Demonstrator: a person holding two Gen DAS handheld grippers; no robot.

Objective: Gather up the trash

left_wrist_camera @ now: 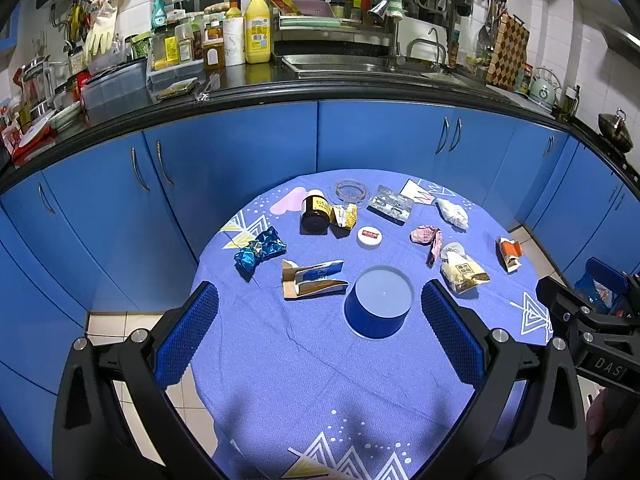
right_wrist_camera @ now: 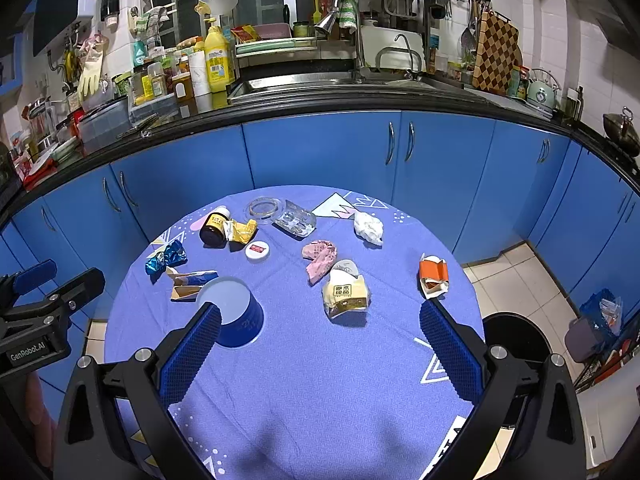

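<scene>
- On the bench (left_wrist_camera: 304, 380): blue cup (left_wrist_camera: 379, 307) upside down near centre; wrappers scattered beyond it, apparently awaiting pickup.
- Left tongs (left_wrist_camera: 320, 332): wide open, empty, hovering level, cup just ahead.
- Right tongs (right_wrist_camera: 320, 340): wide open, empty, facing cream packet (right_wrist_camera: 346, 293).
- Black bin (right_wrist_camera: 516, 336): floor, right of bench.

Near tablecloth (right_wrist_camera: 320, 380) bare; upturned cup (left_wrist_camera: 379, 306) blocks left tongs (left_wrist_camera: 320, 320).
</scene>
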